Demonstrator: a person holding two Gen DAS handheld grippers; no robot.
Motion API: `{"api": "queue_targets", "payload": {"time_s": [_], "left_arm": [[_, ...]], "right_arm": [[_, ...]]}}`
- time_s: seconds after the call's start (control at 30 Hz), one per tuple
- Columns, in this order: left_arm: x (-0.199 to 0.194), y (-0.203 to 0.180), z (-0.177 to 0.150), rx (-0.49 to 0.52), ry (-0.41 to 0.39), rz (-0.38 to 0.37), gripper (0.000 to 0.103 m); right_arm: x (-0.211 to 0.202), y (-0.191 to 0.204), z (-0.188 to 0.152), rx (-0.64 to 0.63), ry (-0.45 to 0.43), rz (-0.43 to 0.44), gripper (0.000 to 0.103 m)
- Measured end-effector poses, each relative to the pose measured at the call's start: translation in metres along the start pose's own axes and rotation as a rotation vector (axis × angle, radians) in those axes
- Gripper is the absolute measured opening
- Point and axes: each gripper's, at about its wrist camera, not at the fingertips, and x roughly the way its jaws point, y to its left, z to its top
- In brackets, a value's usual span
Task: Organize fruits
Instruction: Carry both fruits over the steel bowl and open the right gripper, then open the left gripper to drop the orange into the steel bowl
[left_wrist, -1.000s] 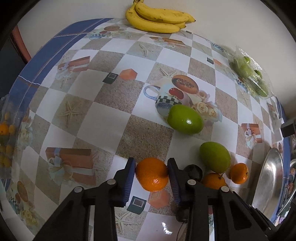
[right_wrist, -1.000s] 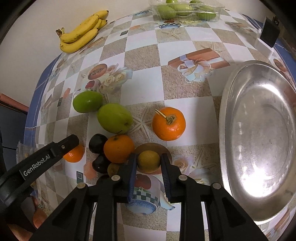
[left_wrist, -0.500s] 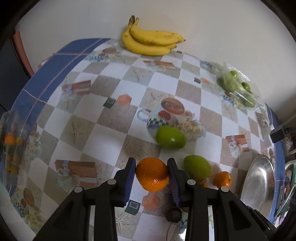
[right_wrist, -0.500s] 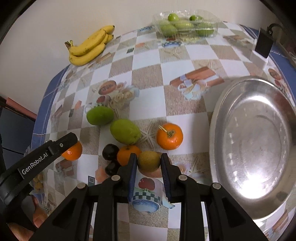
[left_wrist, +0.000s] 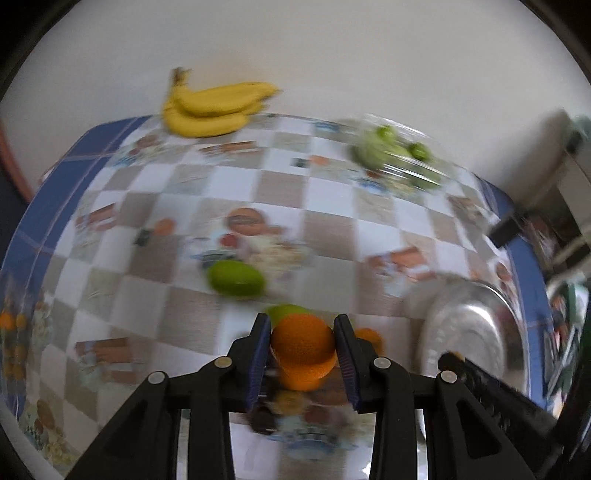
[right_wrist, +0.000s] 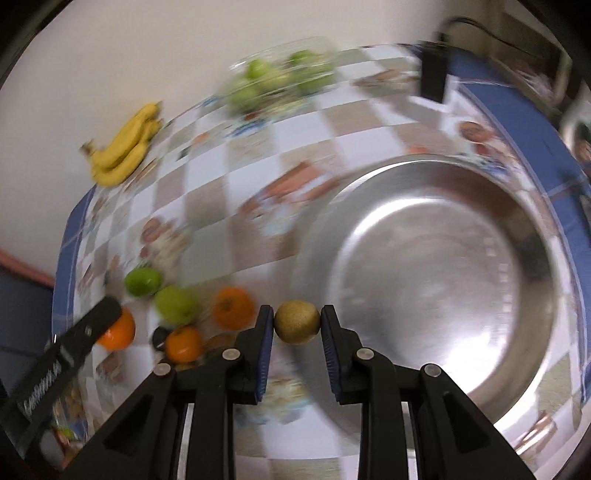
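Observation:
My left gripper (left_wrist: 303, 334) is shut on an orange (left_wrist: 303, 339) and holds it above the checked tablecloth. My right gripper (right_wrist: 297, 321) is shut on a small yellow-brown round fruit (right_wrist: 297, 322), lifted near the left rim of the large steel bowl (right_wrist: 436, 295). On the cloth lie two green fruits (right_wrist: 142, 280) (right_wrist: 176, 304), two oranges (right_wrist: 234, 307) (right_wrist: 183, 343) and a dark fruit (right_wrist: 159, 336). The left gripper and its orange (right_wrist: 117, 332) show at the lower left of the right wrist view. In the left wrist view a green fruit (left_wrist: 236, 277) lies ahead and the bowl (left_wrist: 469, 325) is to the right.
A bunch of bananas (left_wrist: 214, 109) lies at the table's far edge by the wall. A clear plastic box of green fruits (right_wrist: 280, 81) stands at the back. A black box (right_wrist: 434, 79) stands near the far right corner. Both views are motion-blurred.
Both grippers have risen and swung right with their fruits. The steel bowl now fills far more of the right wrist view. The loose fruits have slid to the left and look smaller.

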Motion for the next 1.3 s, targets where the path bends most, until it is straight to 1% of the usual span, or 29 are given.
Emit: {"api": "queue_targets", "payload": {"time_s": [0.13, 0.27, 0.4, 0.5, 0.77, 1.03, 1.1, 1.17, 1.23, 1.3], "left_arm": [[0.003, -0.047, -0.009, 0.113, -0.002, -0.058, 0.038], [0.011, -0.087, -0.021, 0.216, 0.007, -0.093, 0.038], [0.027, -0.113, -0.032, 0.271, 0.041, -0.135, 0.038], [0.039, -0.128, -0.039, 0.31, 0.064, -0.147, 0.038], [0.06, -0.136, -0.049, 0.324, 0.119, -0.153, 0.038], [0.066, -0.137, -0.051, 0.323, 0.151, -0.157, 0.039], [0.065, -0.138, -0.051, 0.326, 0.151, -0.158, 0.039], [0.064, -0.138, -0.05, 0.325, 0.152, -0.162, 0.04], [0.061, -0.138, -0.049, 0.323, 0.146, -0.172, 0.04], [0.057, -0.138, -0.047, 0.324, 0.134, -0.179, 0.044]], "right_arm": [[-0.009, -0.037, 0.008, 0.082, -0.024, -0.042, 0.027], [-0.018, -0.069, 0.014, 0.145, -0.049, -0.069, 0.027], [-0.019, -0.09, 0.017, 0.183, -0.05, -0.089, 0.027], [-0.012, -0.102, 0.02, 0.206, -0.031, -0.094, 0.027], [0.008, -0.118, 0.016, 0.238, 0.034, -0.108, 0.027], [0.01, -0.114, 0.015, 0.222, 0.043, -0.129, 0.028], [0.012, -0.111, 0.018, 0.22, 0.044, -0.14, 0.031], [0.012, -0.11, 0.019, 0.216, 0.042, -0.157, 0.041], [0.01, -0.109, 0.02, 0.215, 0.033, -0.161, 0.041], [0.006, -0.109, 0.021, 0.215, 0.018, -0.154, 0.041]]}}
